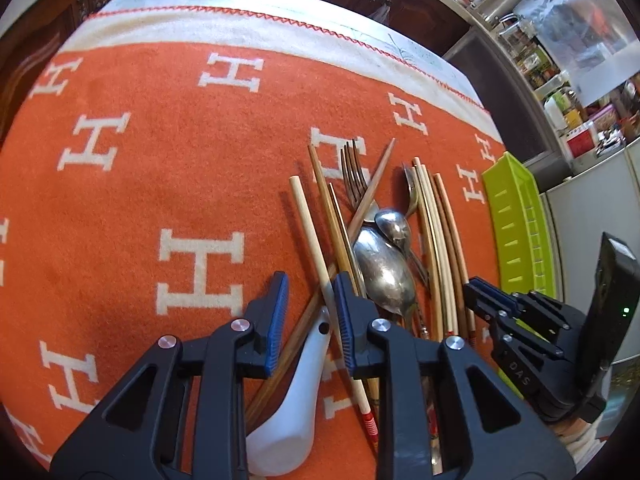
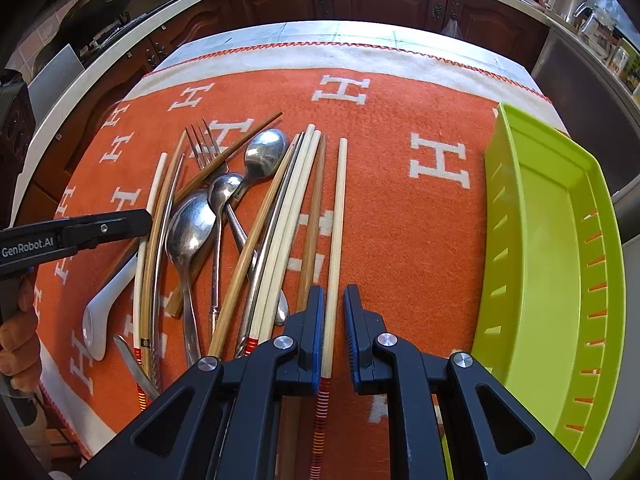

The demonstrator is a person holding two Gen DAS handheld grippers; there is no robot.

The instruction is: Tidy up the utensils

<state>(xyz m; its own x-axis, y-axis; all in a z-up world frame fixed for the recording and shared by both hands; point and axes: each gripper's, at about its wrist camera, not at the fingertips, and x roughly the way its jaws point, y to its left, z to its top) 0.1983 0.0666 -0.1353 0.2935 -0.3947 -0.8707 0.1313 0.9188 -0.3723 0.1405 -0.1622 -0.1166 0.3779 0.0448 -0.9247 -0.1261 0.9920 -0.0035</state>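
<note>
A pile of utensils lies on the orange cloth: several chopsticks, a fork [image 2: 204,148], metal spoons [image 2: 188,228] and a white ceramic spoon [image 2: 104,304]. My right gripper [image 2: 334,312] is open, its jaws on either side of a pale chopstick with a striped end [image 2: 336,232]. My left gripper [image 1: 310,300] is open above the white ceramic spoon [image 1: 296,380] and a pale chopstick [image 1: 316,248]. The left gripper also shows in the right wrist view [image 2: 120,224]. The right gripper shows in the left wrist view [image 1: 492,300].
A lime green slotted tray [image 2: 552,264] stands empty on the right of the cloth, also seen in the left wrist view [image 1: 516,224]. The orange cloth with white H letters [image 1: 160,152] covers the table. Dark cabinets and a kitchen counter lie beyond.
</note>
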